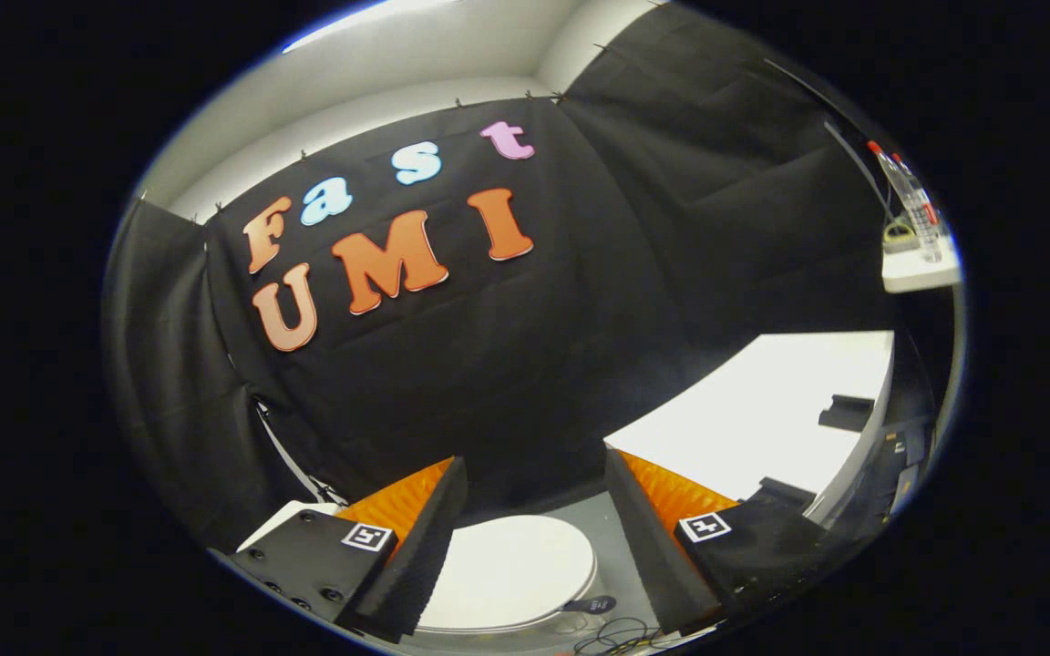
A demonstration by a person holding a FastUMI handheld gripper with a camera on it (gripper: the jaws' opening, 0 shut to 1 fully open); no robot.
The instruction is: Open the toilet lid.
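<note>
Holding my gripper above the toilet, I see its two fingers spread wide, with nothing between them but open air. Each finger is dark foam on the inner face with ribbed orange padding behind it, and each carries a small square black-and-white marker on its black mount.

Below and between the fingers lies the toilet lid, a white oval, closed flat. It sits lower than the fingertips and apart from them; neither finger touches it. The left finger overlaps the lid's left side in my sight, while the right finger stands clear of its right edge, with a strip of grey floor showing between them. A small dark tag lies just beside the lid's right rim, and a tangle of thin black cable lies on the floor near it.

Beyond the fingers hangs the black cloth wall of the booth, with a pale ceiling above it. Off past my right finger stretches a white counter, with a dark block resting on it near its far edge. Higher up on that side a small white shelf carries a clear bottle with a red cap and a small dark object that I cannot make out.
</note>
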